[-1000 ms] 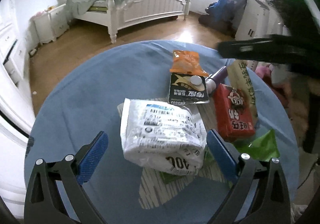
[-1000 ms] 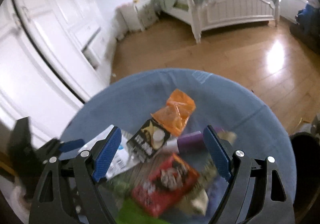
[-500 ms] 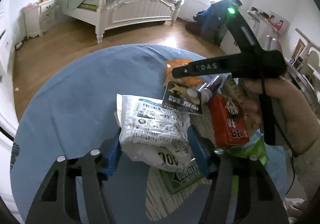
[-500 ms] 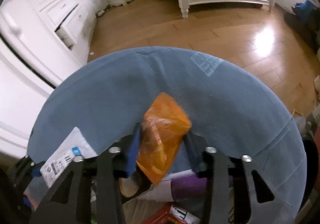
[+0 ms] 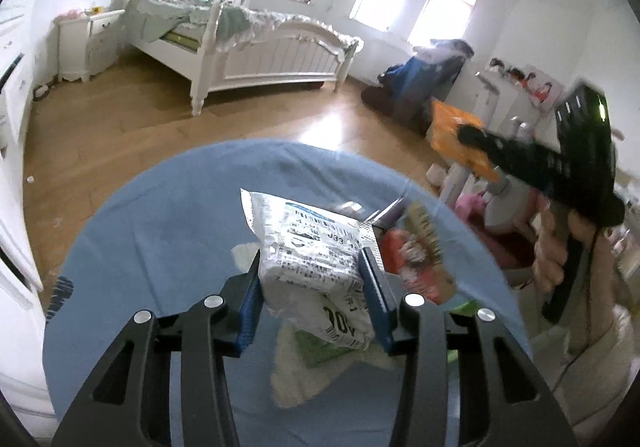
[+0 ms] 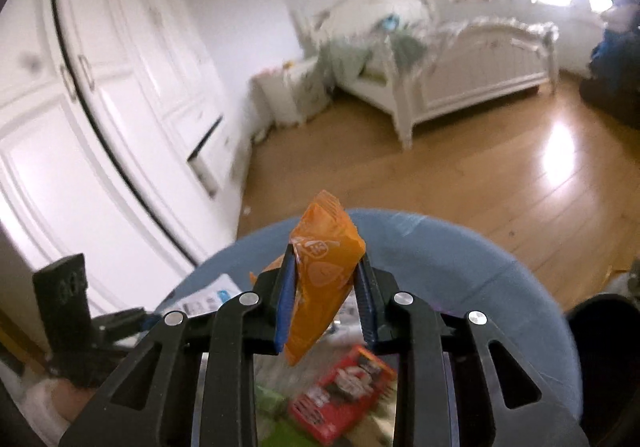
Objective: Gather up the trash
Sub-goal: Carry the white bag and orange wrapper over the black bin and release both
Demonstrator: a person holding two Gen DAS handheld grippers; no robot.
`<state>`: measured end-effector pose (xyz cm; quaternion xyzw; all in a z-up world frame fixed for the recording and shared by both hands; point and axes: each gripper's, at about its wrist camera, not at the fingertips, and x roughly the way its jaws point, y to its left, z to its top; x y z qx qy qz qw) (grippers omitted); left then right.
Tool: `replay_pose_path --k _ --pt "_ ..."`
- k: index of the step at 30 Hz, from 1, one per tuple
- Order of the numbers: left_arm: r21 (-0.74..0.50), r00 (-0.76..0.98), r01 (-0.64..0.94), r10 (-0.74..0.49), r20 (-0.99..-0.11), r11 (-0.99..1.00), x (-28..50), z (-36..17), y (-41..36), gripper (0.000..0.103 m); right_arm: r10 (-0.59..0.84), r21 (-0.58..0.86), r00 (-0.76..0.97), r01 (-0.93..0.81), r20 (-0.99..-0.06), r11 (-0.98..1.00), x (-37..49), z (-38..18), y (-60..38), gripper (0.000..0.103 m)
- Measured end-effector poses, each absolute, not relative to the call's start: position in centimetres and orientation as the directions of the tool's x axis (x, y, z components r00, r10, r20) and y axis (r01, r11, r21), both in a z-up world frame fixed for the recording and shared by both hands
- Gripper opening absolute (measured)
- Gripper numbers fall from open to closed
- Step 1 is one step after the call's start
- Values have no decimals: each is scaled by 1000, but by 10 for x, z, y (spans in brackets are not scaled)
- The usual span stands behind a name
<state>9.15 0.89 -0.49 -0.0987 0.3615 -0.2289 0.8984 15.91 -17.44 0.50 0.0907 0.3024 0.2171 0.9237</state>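
Both jaws have just been closing on rubbish: left gripper (image 5: 312,303) clamps the white printed plastic packet (image 5: 316,263), right gripper (image 6: 326,305) the crinkled orange wrapper (image 6: 324,279), both lifted above the round blue table (image 5: 160,247). Red snack packet (image 6: 344,399) and green wrappers (image 6: 280,423) remain; no bin identifiable.

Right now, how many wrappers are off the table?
2: the white packet in the left tongs, the orange wrapper in the right tongs. More litter lies below, partly hidden.
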Motion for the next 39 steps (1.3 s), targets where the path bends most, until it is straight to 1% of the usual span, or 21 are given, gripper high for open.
replay_pose_path --k 2,5,10,17,21,24,31,39 --pt "-345 641 359 -498 -585 867 92 7 -1 45 421 290 763 -313 -490 904 138 10 -201 28" --pt "-350 635 409 -538 -554 843 91 25 -30 45 363 274 803 -257 -473 927 113 9 -240 28" --pt "-354 596 497 -609 -524 792 96 43 -95 45 278 275 840 -161 -467 948 77 0 -309 28" --pt "-394 487 609 -717 -499 688 114 45 -200 45 176 341 863 -5 -473 940 54 -33 -402 28" --pt "-404 420 650 -747 -516 644 120 33 -259 45 134 390 857 83 -498 917 44 -61 -454 28" --pt "-393 376 680 -755 -537 619 122 20 -297 45 112 408 850 129 -516 904 41 -80 -471 28" --pt "-398 324 690 -750 -577 604 132 -2 -335 45 85 412 830 182 -551 893 57 -106 -486 28" --pt "-402 300 683 -736 -607 610 146 -18 -355 45 83 412 807 208 -585 887 68 -129 -499 28"
